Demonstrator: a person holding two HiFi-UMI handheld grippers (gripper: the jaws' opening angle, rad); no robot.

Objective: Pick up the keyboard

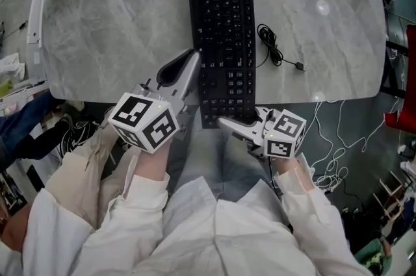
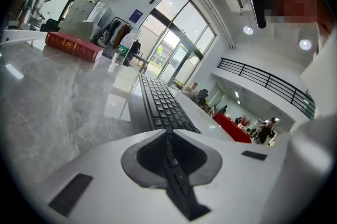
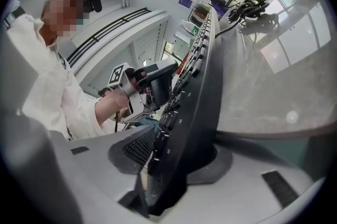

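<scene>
**At the bench's near edge, two tools clamp one keyboard**

Between the jaws of the left tool (image 2: 169,136) runs a thin dark strip of keys. The jaws are drawn narrow onto the long left edge of the keyboard (image 2: 160,104). The right tool (image 3: 168,159) likewise grips it, with the black slab standing on edge between its pads and filling the gap.

From the head view, the left tool (image 1: 192,63) meets the keyboard (image 1: 221,8) along its left side. The right tool (image 1: 227,123) holds the near end at its right corner. Each tool carries one marker cube, so there are two in all.

The keyboard is black, full-size and low in profile, with rows of flat dark keys. It lies lengthwise on the grey marbled bench (image 1: 130,28), running away from the person. Its near end juts past the bench's near edge.

Only the head view shows that overhang. It also shows the loose black cable (image 1: 273,47) coiled just right of the keyboard, ending in a plug. The right gripper view alone shows the left tool (image 3: 152,80) side-on, held in a bare hand.

The left gripper view shows one red book (image 2: 73,46) lying flat far to the left. Beyond it stands one clear bottle (image 2: 122,51), which the head view does not show.
</scene>
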